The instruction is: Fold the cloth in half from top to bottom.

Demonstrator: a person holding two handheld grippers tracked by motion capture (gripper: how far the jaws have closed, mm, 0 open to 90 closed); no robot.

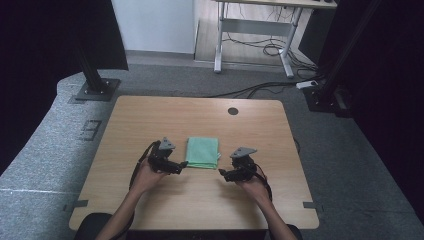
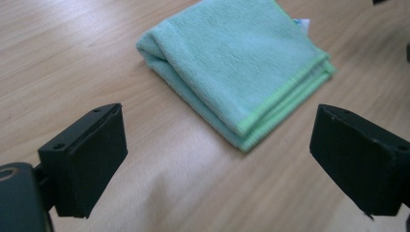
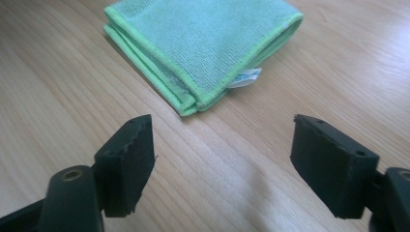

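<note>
A folded green cloth (image 1: 202, 152) lies flat near the middle of the wooden table (image 1: 150, 120). My left gripper (image 1: 184, 167) sits just off its near left corner, jaws wide open and empty; in the left gripper view the cloth (image 2: 237, 63) lies ahead of the open jaws of the left gripper (image 2: 217, 159). My right gripper (image 1: 222, 172) hovers off the cloth's near right corner, also open with nothing between its pads. In the right gripper view the cloth (image 3: 203, 43), with a white label (image 3: 245, 77) at its edge, lies beyond the right gripper (image 3: 222, 159).
A round cable hole (image 1: 233, 111) sits at the table's far edge. Black frame posts (image 1: 92, 75) stand on the grey carpet at the far left and far right, and a white desk frame (image 1: 250, 30) with cables stands behind.
</note>
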